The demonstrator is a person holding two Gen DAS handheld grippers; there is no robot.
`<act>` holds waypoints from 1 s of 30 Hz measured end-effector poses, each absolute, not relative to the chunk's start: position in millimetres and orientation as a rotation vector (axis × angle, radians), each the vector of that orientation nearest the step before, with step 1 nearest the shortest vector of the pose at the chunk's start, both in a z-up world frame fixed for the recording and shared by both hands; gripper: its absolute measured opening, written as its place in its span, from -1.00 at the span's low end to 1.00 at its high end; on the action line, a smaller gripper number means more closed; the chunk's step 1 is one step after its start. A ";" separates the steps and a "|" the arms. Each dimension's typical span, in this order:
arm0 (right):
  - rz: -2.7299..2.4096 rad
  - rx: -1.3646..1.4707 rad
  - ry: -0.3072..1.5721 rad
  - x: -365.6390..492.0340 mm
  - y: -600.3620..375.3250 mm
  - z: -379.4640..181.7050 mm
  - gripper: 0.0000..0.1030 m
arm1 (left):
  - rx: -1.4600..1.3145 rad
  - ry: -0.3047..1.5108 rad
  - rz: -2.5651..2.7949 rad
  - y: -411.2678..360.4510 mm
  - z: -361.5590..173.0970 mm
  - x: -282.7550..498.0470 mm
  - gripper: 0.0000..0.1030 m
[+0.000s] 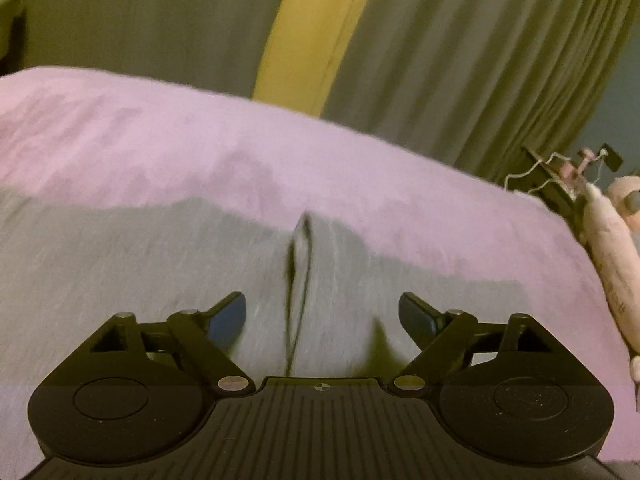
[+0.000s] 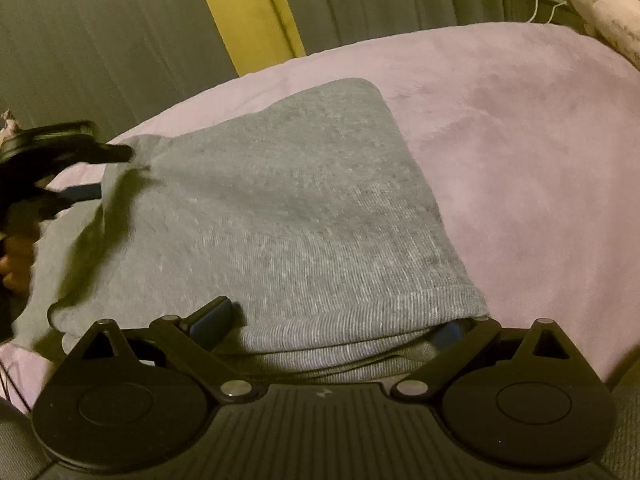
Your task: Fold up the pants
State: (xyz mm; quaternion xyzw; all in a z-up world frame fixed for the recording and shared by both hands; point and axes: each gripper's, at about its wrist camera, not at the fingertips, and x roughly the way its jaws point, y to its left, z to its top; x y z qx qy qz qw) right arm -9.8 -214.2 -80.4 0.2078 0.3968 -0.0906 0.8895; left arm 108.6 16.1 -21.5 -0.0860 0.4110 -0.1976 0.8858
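Grey knit pants [image 2: 280, 208] lie folded on a pink blanket [image 2: 520, 140]. In the left wrist view the pants [image 1: 140, 272] fill the foreground, with a dark seam or drawstring [image 1: 298, 280] running down the middle. My left gripper [image 1: 322, 316] is open just above the fabric, empty. It also shows in the right wrist view [image 2: 100, 168] at the pants' far left edge. My right gripper [image 2: 328, 324] is open, its jaws either side of the ribbed cuff edge [image 2: 360, 320]; the right finger is partly hidden under the fabric.
The pink blanket [image 1: 360, 168] covers the bed. Grey-green curtains [image 1: 480, 60] and a yellow strip [image 1: 316, 32] hang behind. A plush toy [image 1: 608, 248] lies at the right edge, with a dark stand and cables [image 1: 560, 172] near it.
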 end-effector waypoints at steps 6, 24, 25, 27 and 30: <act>-0.198 0.441 0.828 -4.2 -214.7 -80.3 0.92 | -0.238 1.110 -0.407 28.7 -47.5 89.3 0.61; -0.179 0.487 0.822 -7.0 -219.0 -78.0 0.92 | -0.303 1.155 -0.385 36.3 -42.6 51.2 -0.71; -0.171 0.488 0.822 -7.6 -218.6 -77.3 0.92 | -0.289 1.163 -0.373 34.9 -43.3 49.9 -0.69; -0.165 0.479 0.825 -8.5 -217.5 -77.0 0.92 | -0.234 1.184 -0.313 32.2 -45.6 51.0 -0.30; -0.159 0.449 0.849 -7.4 -214.8 -75.6 0.92 | -0.205 1.130 -0.251 35.7 -35.1 51.2 -0.07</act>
